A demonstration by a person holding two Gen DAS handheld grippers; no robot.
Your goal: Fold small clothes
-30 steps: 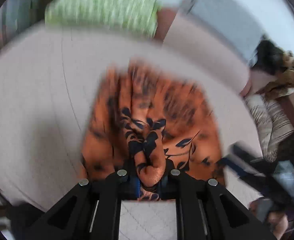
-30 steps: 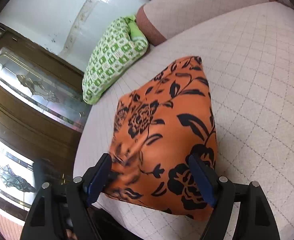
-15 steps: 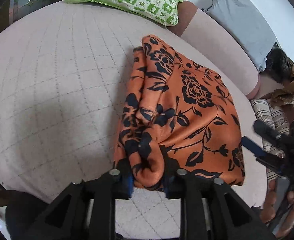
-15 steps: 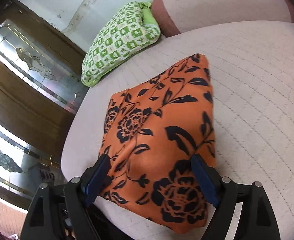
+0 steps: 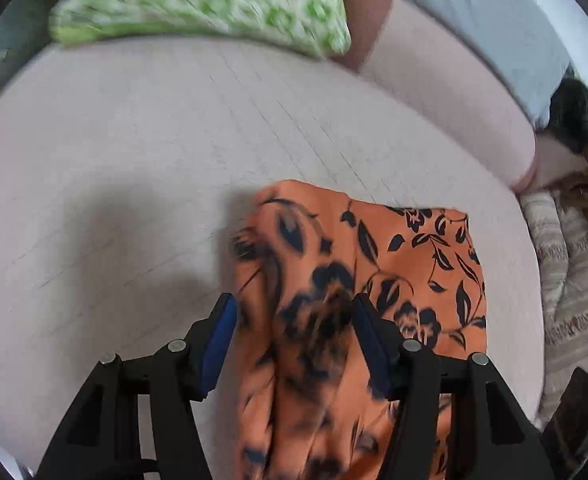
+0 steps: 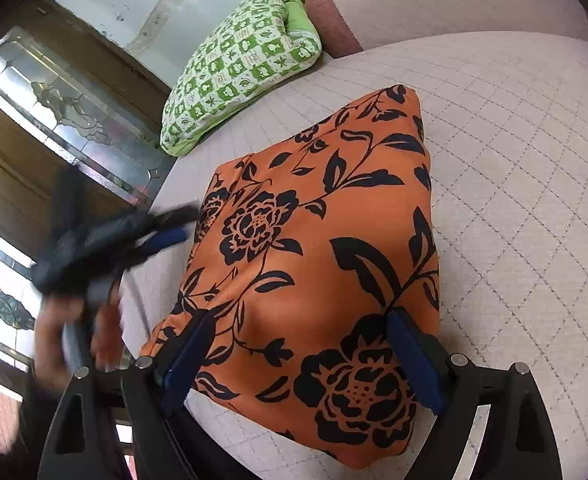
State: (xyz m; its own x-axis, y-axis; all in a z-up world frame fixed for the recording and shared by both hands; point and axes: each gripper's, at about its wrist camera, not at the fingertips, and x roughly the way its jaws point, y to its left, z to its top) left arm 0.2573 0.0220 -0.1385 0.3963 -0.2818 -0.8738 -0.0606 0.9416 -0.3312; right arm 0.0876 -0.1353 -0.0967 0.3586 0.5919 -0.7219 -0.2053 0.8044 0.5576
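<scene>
An orange cloth with black flowers (image 6: 334,220) lies folded on the quilted bed (image 6: 534,160). In the left wrist view its near part (image 5: 306,360) is blurred and hangs loose between the fingers of my left gripper (image 5: 294,320), whose jaws are opening; the left pad (image 5: 217,344) stands clear of the fabric. My right gripper (image 6: 300,344) spans the cloth's near end, its jaws wide and still opening, with the fabric lying flat between the pads. The left gripper (image 6: 165,236) also shows blurred at the cloth's left edge, with a hand (image 6: 73,340) on it.
A green checked pillow (image 6: 237,64) lies at the bed's far side beside a pink bolster (image 5: 454,92) and a grey cushion (image 5: 494,20). A wooden door with patterned glass (image 6: 53,120) stands to the left. Striped fabric (image 5: 566,272) lies off the bed's right edge.
My left gripper was shut on a bunched fold of the orange cloth; it swept across the bed and its jaws have parted. The right gripper widened a little and stayed over the cloth.
</scene>
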